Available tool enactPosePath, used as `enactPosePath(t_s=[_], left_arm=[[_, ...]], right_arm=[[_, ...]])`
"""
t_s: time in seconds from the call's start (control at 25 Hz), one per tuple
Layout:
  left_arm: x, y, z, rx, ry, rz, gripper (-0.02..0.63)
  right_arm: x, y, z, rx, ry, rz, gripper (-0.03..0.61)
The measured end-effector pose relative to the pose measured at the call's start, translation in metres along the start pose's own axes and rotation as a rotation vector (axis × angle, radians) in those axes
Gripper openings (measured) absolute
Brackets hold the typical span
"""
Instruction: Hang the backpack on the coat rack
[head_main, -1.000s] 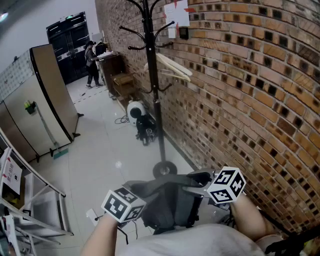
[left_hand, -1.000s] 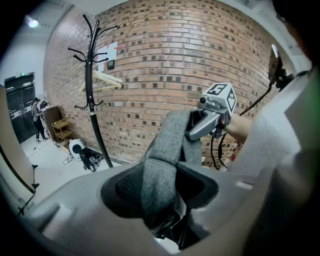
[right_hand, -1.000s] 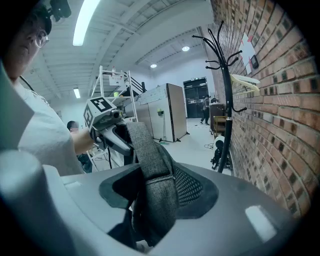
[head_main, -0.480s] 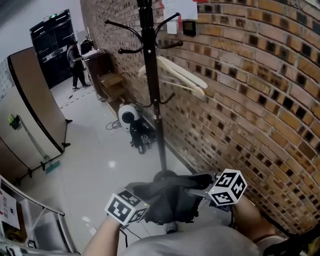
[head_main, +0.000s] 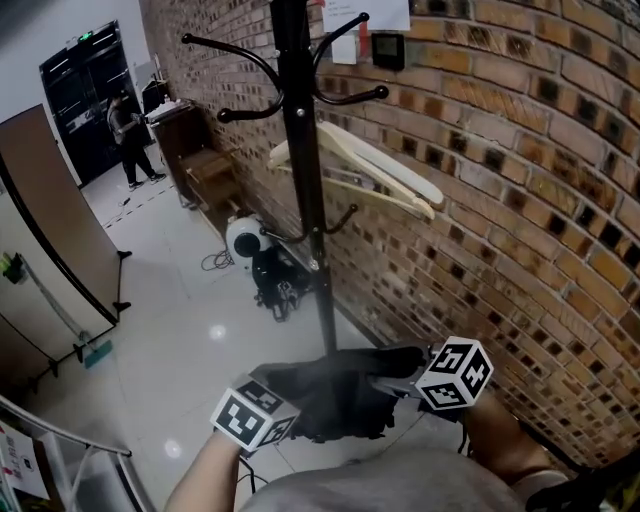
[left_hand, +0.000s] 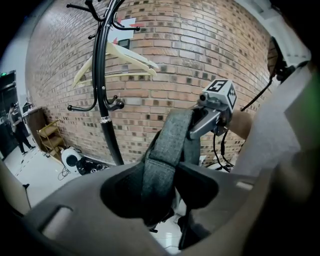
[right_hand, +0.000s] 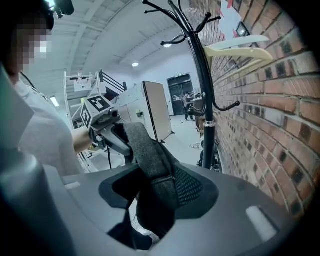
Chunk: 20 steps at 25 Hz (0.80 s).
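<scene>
Your backpack (head_main: 335, 400) is matt grey woven cloth. The coat rack (head_main: 298, 200) is glossy black metal, the brick wall (head_main: 520, 230) rough, the floor (head_main: 180, 330) shiny.

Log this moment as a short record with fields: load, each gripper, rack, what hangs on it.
load: dark grey backpack, carried between both grippers, not yet on the rack
left gripper: shut on a backpack strap
right gripper: shut on a backpack strap
coat rack: black, upright, beside the brick wall
on rack: pale hanger
</scene>
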<state>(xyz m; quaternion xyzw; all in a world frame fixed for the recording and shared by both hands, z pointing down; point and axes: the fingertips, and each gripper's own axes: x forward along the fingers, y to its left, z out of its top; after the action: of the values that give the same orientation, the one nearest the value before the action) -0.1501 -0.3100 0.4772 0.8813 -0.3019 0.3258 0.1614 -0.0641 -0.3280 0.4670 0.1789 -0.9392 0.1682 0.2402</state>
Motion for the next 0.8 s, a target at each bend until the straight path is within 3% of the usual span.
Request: enactPosePath(t_s=[0.8], left_arm=[[0.033, 0.099, 0.052, -0.008, 0.006, -0.042, 0.179]], right_arm=[[0.038, -0.093, 0.063, 0.047, -0.030, -0.035, 0.195]])
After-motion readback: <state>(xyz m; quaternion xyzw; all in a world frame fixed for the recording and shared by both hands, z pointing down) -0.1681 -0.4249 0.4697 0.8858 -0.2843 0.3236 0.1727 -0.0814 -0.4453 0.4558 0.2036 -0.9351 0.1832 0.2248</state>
